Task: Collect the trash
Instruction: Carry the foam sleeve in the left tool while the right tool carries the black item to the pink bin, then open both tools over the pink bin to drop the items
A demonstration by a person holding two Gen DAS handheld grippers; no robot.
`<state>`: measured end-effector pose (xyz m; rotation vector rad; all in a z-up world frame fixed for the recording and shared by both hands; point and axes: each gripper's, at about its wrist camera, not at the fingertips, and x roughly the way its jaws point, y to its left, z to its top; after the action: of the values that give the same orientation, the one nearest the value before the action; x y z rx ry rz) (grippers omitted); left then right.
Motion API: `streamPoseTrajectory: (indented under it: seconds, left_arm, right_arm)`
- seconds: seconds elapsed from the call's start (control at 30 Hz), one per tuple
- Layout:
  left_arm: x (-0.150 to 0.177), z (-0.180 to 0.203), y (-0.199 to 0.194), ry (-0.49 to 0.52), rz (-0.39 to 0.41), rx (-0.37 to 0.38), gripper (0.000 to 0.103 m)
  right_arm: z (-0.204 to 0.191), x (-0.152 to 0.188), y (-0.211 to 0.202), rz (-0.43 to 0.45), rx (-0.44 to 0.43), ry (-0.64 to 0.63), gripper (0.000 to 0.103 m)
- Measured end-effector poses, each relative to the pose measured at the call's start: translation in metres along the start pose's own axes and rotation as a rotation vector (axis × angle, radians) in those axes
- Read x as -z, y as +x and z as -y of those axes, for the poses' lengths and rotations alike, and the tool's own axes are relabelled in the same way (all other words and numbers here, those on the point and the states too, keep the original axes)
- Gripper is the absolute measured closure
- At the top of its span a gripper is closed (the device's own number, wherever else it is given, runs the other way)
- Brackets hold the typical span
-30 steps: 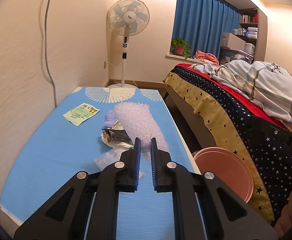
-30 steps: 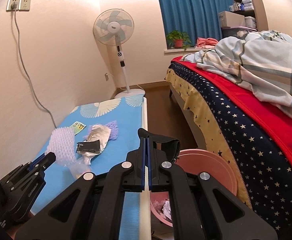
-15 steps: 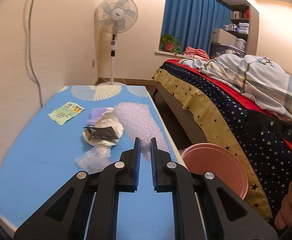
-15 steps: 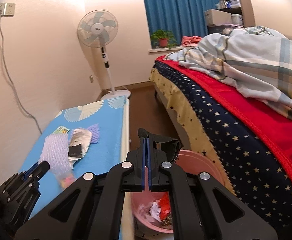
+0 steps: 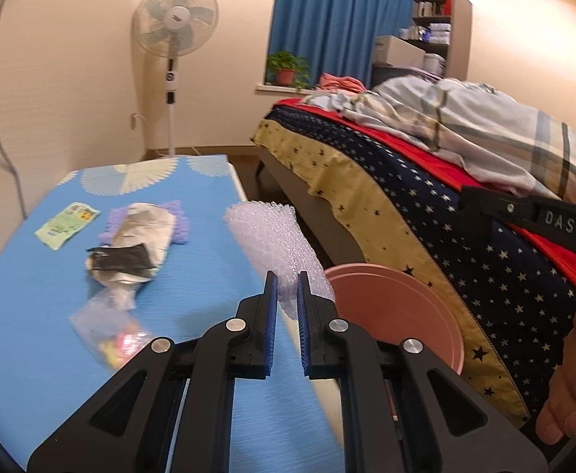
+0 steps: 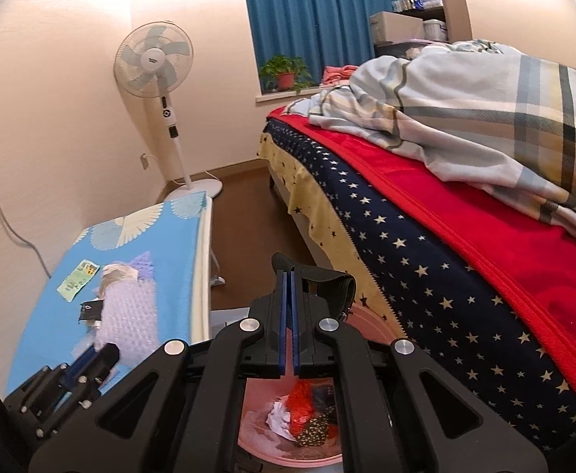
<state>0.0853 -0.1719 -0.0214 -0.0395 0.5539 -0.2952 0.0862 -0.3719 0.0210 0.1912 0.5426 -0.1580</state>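
Fingers (image 5: pixel 276 295) of the left gripper (image 5: pixel 286 295) pinch a clear bubble-wrap sheet (image 5: pixel 272 236) between the blue-covered surface (image 5: pixel 31 315) and the round pink plastic bin (image 5: pixel 398 311); right gripper (image 6: pixel 289 295) fingers are pressed together, empty.

My worktop (image 5: pixel 31 315), covered in blue cloth, carries a green packet (image 5: pixel 67 224), a crumpled foil wrapper (image 5: pixel 138 232) lying over a purple mesh sleeve (image 5: pixel 181 224), and a clear plastic bag (image 5: pixel 110 327). On the floor (image 6: pixel 244 205) beside it stands a pink bin (image 5: pixel 406 315).

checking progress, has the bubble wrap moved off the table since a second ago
Yes. The bubble wrap, held in the left gripper, now overhangs the blue table edge toward the pink bin.
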Motion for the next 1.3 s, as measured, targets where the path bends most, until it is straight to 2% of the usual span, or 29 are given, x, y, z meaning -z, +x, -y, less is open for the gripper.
streamPoseTrajectory:
  seconds: [0.5,0.83,0.9,1.03,1.13,1.17,1.2,1.27,1.3]
  left_arm:
    - [0.019,0.035,0.04,0.028,-0.093,0.122,0.093]
    - [0.025,0.04,0.048,0.032,-0.122,0.148,0.093]
    - [0.026,0.041,0.049,0.034,-0.127,0.153,0.093]
    - [0.027,0.042,0.051,0.037,-0.137,0.152,0.092]
    - [0.028,0.04,0.052,0.027,-0.142,0.161,0.088]
    - [0.028,0.04,0.052,0.024,-0.141,0.161,0.085]
    - [0.028,0.04,0.052,0.023,-0.141,0.163,0.084]
    - [0.028,0.039,0.052,0.018,-0.139,0.168,0.083]
    - [0.028,0.039,0.052,0.016,-0.139,0.169,0.083]
  right_arm:
    - [0.017,0.004,0.014,-0.036,0.061,0.032,0.101]
    - [0.018,0.006,0.019,-0.046,0.068,0.035,0.1]
    - [0.017,0.006,0.018,-0.046,0.067,0.034,0.096]
    - [0.019,0.007,0.019,-0.051,0.072,0.041,0.096]
    - [0.022,0.007,0.02,-0.056,0.081,0.048,0.095]
    - [0.023,0.008,0.02,-0.057,0.083,0.053,0.089]
    - [0.024,0.008,0.02,-0.055,0.086,0.059,0.078]
    - [0.025,0.007,0.019,-0.049,0.089,0.064,0.069]
    - [0.026,0.007,0.018,-0.048,0.09,0.064,0.069]
